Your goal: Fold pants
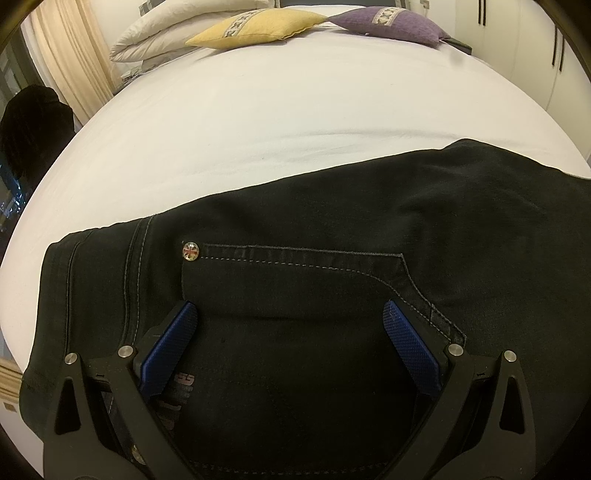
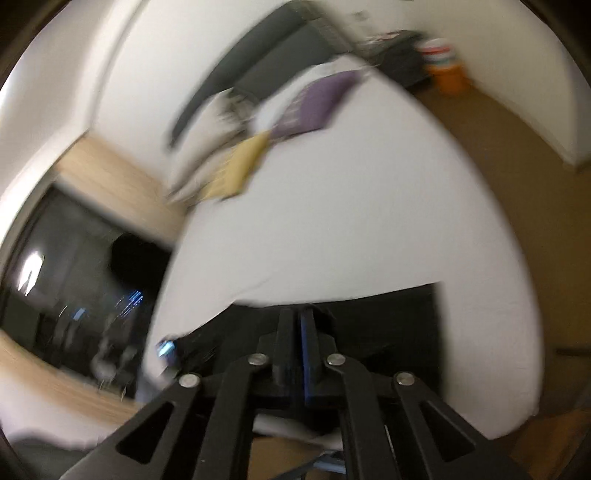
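Observation:
Black jeans [image 1: 314,229] lie flat on the white bed [image 1: 240,122], waistband to the left and legs running right. A back pocket with grey stitching and a shiny rivet [image 1: 191,251] faces up. My left gripper [image 1: 290,314] is open, its blue pads [image 1: 168,347] spread over the pocket area, close above the cloth. In the blurred right wrist view my right gripper [image 2: 299,314] is shut, its fingers pressed together over the black pants [image 2: 388,325] near the bed's near edge; whether cloth is pinched between them is unclear.
A yellow cushion [image 1: 255,27], a purple cushion [image 1: 388,24] and white pillows [image 1: 166,33] lie at the head of the bed. Beige curtain [image 1: 70,55] and a dark window stand at left. Brown floor [image 2: 517,166] and an orange bucket [image 2: 448,77] lie to the right.

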### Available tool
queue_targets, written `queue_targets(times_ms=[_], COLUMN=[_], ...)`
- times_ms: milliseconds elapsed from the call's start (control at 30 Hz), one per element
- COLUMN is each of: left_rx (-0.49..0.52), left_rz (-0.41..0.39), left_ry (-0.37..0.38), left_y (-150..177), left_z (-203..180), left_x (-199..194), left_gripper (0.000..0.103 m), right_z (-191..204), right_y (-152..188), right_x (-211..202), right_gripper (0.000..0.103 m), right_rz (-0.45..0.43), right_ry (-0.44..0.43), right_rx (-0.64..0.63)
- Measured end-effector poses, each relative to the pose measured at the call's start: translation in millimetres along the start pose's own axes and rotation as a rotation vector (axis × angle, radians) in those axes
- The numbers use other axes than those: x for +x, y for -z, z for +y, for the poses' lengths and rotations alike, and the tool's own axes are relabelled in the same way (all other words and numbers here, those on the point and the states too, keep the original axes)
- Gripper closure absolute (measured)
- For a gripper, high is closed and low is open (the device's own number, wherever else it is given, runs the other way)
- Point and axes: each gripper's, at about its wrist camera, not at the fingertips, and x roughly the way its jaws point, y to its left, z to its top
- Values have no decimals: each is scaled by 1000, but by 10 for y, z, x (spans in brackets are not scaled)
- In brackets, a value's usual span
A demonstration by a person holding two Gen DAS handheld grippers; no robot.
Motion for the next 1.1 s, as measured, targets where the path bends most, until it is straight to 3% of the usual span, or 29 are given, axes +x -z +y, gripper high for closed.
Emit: queue_targets(times_ms=[67, 133, 200, 300, 400, 500, 533, 600, 633, 833, 867, 933, 1000, 1100], left_rx=[-1, 0, -1, 4, 8, 3, 1, -1, -1, -5, -6, -6, -7, -8], left_rz=[5, 4, 2, 11, 18, 20, 21, 23, 23, 16, 14, 9, 7, 4], left_ry=[3, 7, 8, 7, 3, -4, -5, -5, -4, 5, 5, 7, 8, 10], left_y=[-3, 7, 12, -4, -22, -35, -36, -49, -50, -53, -65, -43, -31, -22], left_z=[1, 10, 24, 42, 45, 26, 28, 7, 12, 19, 17, 41, 62, 77], left_x=[-5, -19, -17, -8, -9, -13, -10, -5, -3, 7, 10, 7, 13, 20], left_gripper=[0, 0, 0, 0, 0, 0, 0, 0, 0, 0, 0, 0, 0, 0], right_z=[-547, -1109, -1429, -1588, -1464, -1192, -1084, -913, -871, -1087, -1065, -1006, -949, -845], right_y=[33, 312, 585, 860, 858, 653, 570, 401, 314, 150, 161, 180, 199, 143], right_x=[289, 474, 403, 214, 69, 130, 175, 346, 487, 921, 976, 1032, 1040, 945], right_gripper=[93, 90, 90, 90, 88, 49, 44, 43, 43, 44, 48, 76, 81, 89], right_rz=[134, 255, 249, 178, 89, 43, 46, 80, 125, 253, 273, 306, 311, 247], right_ry=[155, 362, 430, 311, 237, 127, 106, 40, 19, 91, 73, 77, 85, 100], right_rx=[138, 250, 316, 376, 319, 230, 199, 132, 115, 163, 147, 92, 52, -5])
